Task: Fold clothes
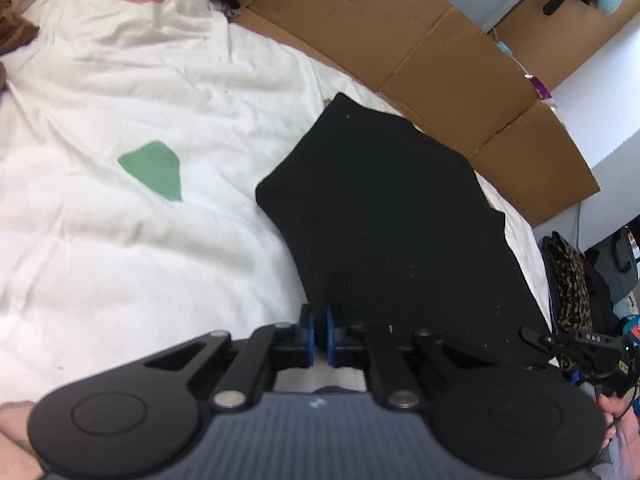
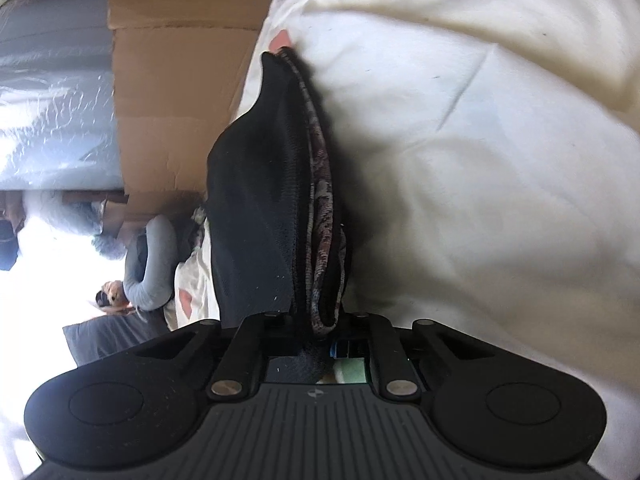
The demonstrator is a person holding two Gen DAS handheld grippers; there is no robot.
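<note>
We found both claws pinched on the black garment (image 1: pixel 384 208), which hung stretched over the bed (image 1: pixel 120 120). The left claw (image 1: pixel 319 334) gripped one near corner and the right claw (image 2: pixel 316 328) another edge, where a patterned lining showed; we judged this kept the cloth taut for a fold. Cardboard (image 1: pixel 440 64) flanked the bed's far side, close beside the garment. Bags (image 1: pixel 572 280) stood by the bed's end.

text: "OAS" | on: right gripper (image 1: pixel 588 344) body | other legible text: 0
</note>
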